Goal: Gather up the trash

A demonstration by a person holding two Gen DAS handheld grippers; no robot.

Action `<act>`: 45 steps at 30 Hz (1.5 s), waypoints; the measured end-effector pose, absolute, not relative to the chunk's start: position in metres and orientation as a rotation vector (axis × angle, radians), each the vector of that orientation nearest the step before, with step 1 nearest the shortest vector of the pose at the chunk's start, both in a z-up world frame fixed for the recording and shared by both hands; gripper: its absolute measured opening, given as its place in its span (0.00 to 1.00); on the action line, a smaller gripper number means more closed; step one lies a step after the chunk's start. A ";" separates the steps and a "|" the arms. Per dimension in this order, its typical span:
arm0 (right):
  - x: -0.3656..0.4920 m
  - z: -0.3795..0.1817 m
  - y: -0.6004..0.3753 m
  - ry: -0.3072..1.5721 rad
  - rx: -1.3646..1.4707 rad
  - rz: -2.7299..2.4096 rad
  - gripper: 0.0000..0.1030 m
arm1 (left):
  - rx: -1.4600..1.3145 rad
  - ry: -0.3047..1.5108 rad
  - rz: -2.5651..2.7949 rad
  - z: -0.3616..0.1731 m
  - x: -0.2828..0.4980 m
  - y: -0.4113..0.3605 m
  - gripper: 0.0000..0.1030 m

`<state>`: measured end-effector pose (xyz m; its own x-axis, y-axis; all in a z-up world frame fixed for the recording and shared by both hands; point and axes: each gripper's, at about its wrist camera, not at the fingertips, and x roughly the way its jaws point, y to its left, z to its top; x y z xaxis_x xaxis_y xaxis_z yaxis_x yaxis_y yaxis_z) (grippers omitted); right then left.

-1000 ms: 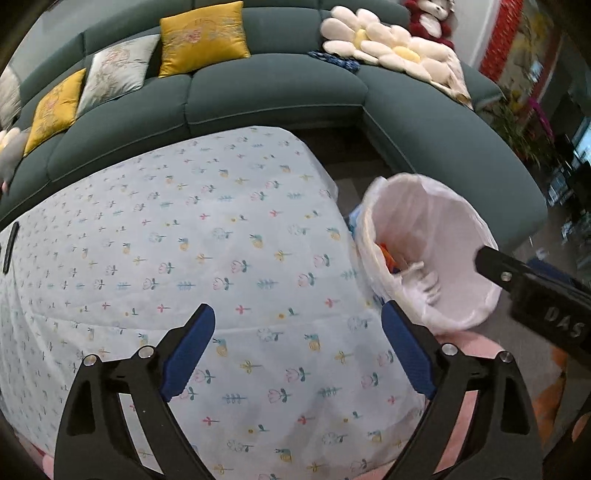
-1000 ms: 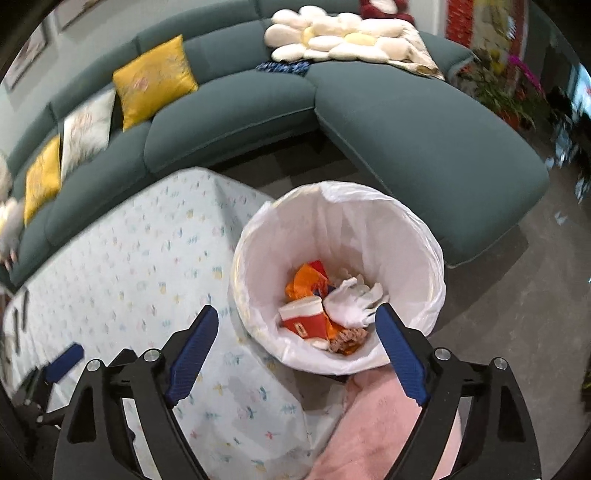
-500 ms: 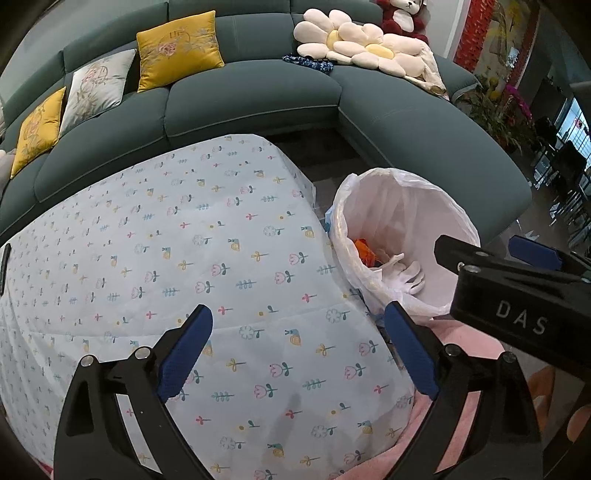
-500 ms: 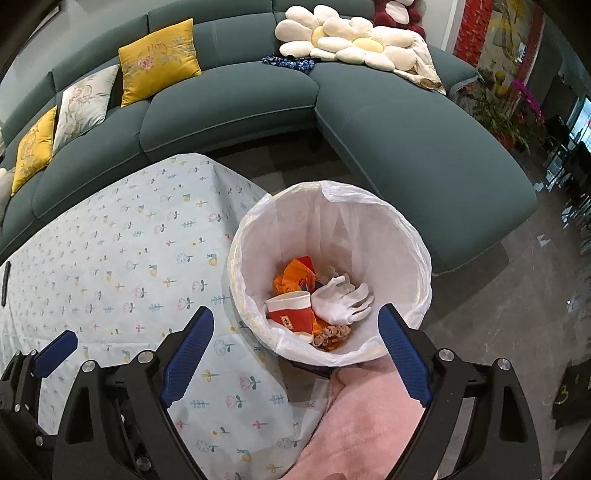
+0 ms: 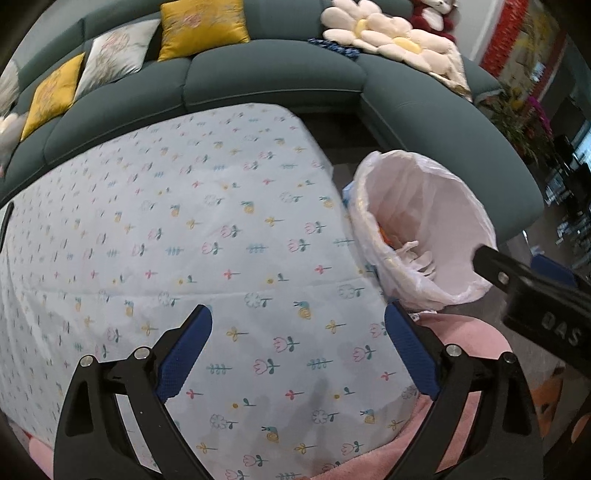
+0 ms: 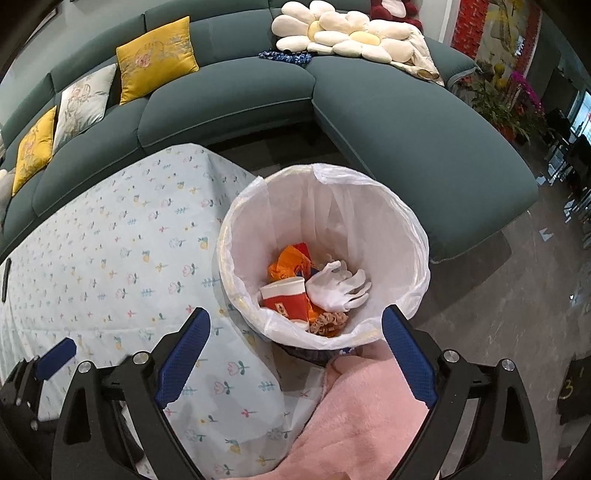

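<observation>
One lined trash bin [image 6: 406,221] holds one red paper cup [image 6: 286,297], one white glove [image 6: 338,286] and one orange wrapper [image 6: 288,260] (partly buried). The sofa [image 6: 406,122] carries two yellow cushions [image 6: 157,57], one pale cushion [image 6: 85,103] and two flower pillows [image 6: 343,33].

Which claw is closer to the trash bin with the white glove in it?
The right claw. It hangs just above the trash bin, jaws opening with nothing between them. The left claw sits over the flowery tablecloth, with the bin off to its right.

My bin liner [image 6: 388,229] was thin, glossy white plastic, crinkled at the rim. The tablecloth [image 5: 184,240] was matt printed cloth, and the sofa [image 6: 406,122] looked like soft green fabric.
</observation>
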<state>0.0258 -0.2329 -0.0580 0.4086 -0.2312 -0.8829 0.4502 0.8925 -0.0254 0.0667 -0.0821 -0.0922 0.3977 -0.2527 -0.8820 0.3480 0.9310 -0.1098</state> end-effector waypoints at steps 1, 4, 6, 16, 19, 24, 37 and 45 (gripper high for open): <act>0.024 -0.060 -0.234 1.074 0.235 -0.429 0.87 | 0.091 1.099 -0.376 -0.094 0.067 -0.080 0.88; 0.020 -0.062 -0.236 1.074 0.233 -0.424 0.87 | 0.075 1.095 -0.345 -0.096 0.069 -0.076 0.88; 0.018 -0.061 -0.236 1.069 0.214 -0.420 0.87 | 0.066 1.087 -0.332 -0.095 0.070 -0.075 0.88; 0.008 -0.055 -0.239 1.061 0.223 -0.411 0.88 | 0.084 1.027 -0.319 -0.081 0.066 -0.082 0.88; 0.002 -0.052 -0.238 1.065 0.190 -0.427 0.88 | 0.097 1.011 -0.317 -0.076 0.062 -0.086 0.88; -0.009 -0.049 -0.241 1.060 0.181 -0.428 0.88 | 0.121 0.995 -0.325 -0.070 0.057 -0.094 0.88; -0.016 -0.049 -0.260 1.041 0.207 -0.429 0.88 | 0.179 0.985 -0.334 -0.066 0.048 -0.122 0.88; -0.016 -0.053 -0.270 1.046 0.201 -0.423 0.88 | 0.171 1.009 -0.306 -0.072 0.054 -0.129 0.88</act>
